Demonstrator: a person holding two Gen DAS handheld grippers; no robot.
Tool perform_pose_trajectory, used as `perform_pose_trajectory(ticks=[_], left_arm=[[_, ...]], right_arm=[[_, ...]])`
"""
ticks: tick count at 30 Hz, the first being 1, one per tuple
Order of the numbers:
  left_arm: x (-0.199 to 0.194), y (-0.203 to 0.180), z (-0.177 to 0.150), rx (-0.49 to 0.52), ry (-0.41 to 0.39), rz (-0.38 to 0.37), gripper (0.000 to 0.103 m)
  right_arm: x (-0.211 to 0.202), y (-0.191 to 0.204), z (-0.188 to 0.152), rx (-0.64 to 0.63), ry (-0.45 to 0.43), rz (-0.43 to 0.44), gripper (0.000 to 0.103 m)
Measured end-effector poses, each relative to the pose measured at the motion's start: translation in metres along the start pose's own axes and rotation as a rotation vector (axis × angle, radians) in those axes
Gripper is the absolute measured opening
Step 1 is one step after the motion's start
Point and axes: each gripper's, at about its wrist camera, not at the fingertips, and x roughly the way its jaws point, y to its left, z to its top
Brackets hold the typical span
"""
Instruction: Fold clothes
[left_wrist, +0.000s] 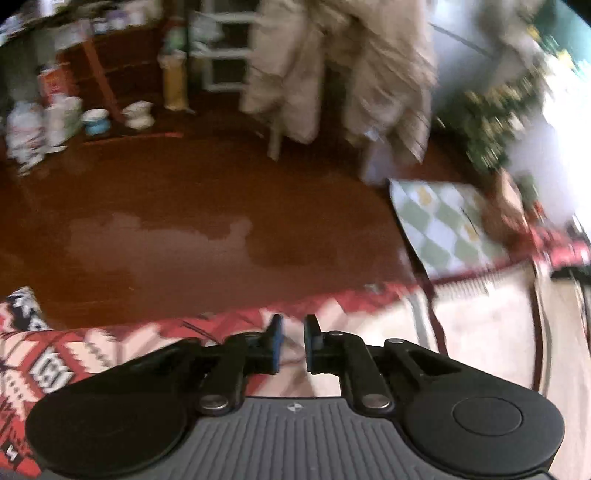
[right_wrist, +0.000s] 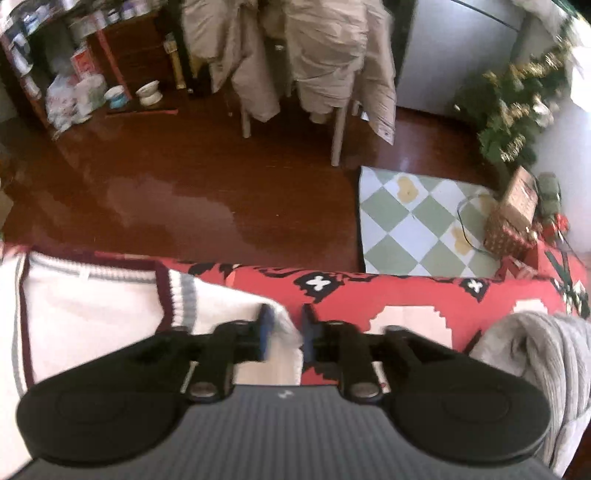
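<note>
A white knitted sweater (right_wrist: 92, 314) with dark-red and grey trim lies flat on a red patterned blanket (right_wrist: 388, 299). Its right shoulder corner bunches up between the blue pads of my right gripper (right_wrist: 285, 332), which is shut on it. In the blurred left wrist view the same sweater (left_wrist: 480, 314) spreads out to the right. Cream cloth fills the narrow gap of my left gripper (left_wrist: 293, 341), which is shut on a fold at the sweater's edge, close to the blanket's front border (left_wrist: 332, 299).
A grey knitted garment (right_wrist: 535, 354) is heaped on the blanket at the right. Beyond the blanket's edge is a dark wooden floor (right_wrist: 221, 184) with a green-and-white checked mat (right_wrist: 413, 225), chairs draped in beige covers (right_wrist: 325, 55), a small decorated tree (right_wrist: 517, 107) and cluttered shelves (right_wrist: 74, 74).
</note>
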Motion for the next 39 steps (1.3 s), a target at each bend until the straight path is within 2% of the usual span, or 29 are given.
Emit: perform_pose_trajectory(ticks=[3, 7, 11, 14, 17, 21, 24, 28, 30, 32, 36, 39], left_arm=[[-0.020, 0.011, 0.005, -0.072, -0.041, -0.046, 0.012], [-0.046, -0.004, 0.006, -0.062, -0.031, -0.134, 0.011], [-0.036, -0.034, -0.009, -0.056, 0.091, -0.180, 0.006], [-0.019, -0.055, -0.023, 0.001, 0.166, -0.133, 0.005], [-0.003, -0.064, -0.033, 0.011, 0.194, -0.099, 0.003], [0.007, -0.062, -0.024, -0.033, 0.118, -0.089, 0.003], [0.019, -0.063, -0.011, -0.040, 0.069, -0.082, 0.003], [0.027, -0.065, 0.001, -0.058, 0.036, -0.104, 0.003], [0.028, -0.067, 0.005, -0.065, 0.024, -0.091, 0.003], [0.027, -0.064, 0.009, -0.108, 0.016, -0.101, 0.003], [-0.001, -0.060, 0.012, -0.150, -0.060, -0.139, 0.003], [-0.025, -0.062, -0.001, -0.136, -0.059, -0.103, 0.004]], right_arm=[[-0.013, -0.008, 0.003, 0.042, -0.036, 0.006, 0.034], [-0.042, -0.004, 0.004, 0.045, -0.089, 0.029, 0.034], [-0.053, 0.017, -0.007, 0.042, -0.024, 0.083, 0.029], [-0.046, 0.032, -0.020, 0.046, 0.029, 0.109, 0.029], [-0.034, 0.045, -0.032, 0.058, 0.072, 0.123, 0.029], [-0.019, 0.057, -0.033, 0.027, 0.048, 0.090, 0.028], [-0.007, 0.063, -0.020, 0.020, 0.008, 0.073, 0.028], [0.008, 0.070, 0.003, 0.012, -0.038, 0.047, 0.029], [0.013, 0.074, 0.012, 0.005, -0.044, 0.041, 0.032], [0.017, 0.074, 0.018, 0.016, -0.046, 0.038, 0.032], [0.004, 0.059, 0.024, 0.111, -0.068, 0.068, 0.030], [-0.022, 0.043, 0.010, 0.147, -0.086, 0.079, 0.030]])
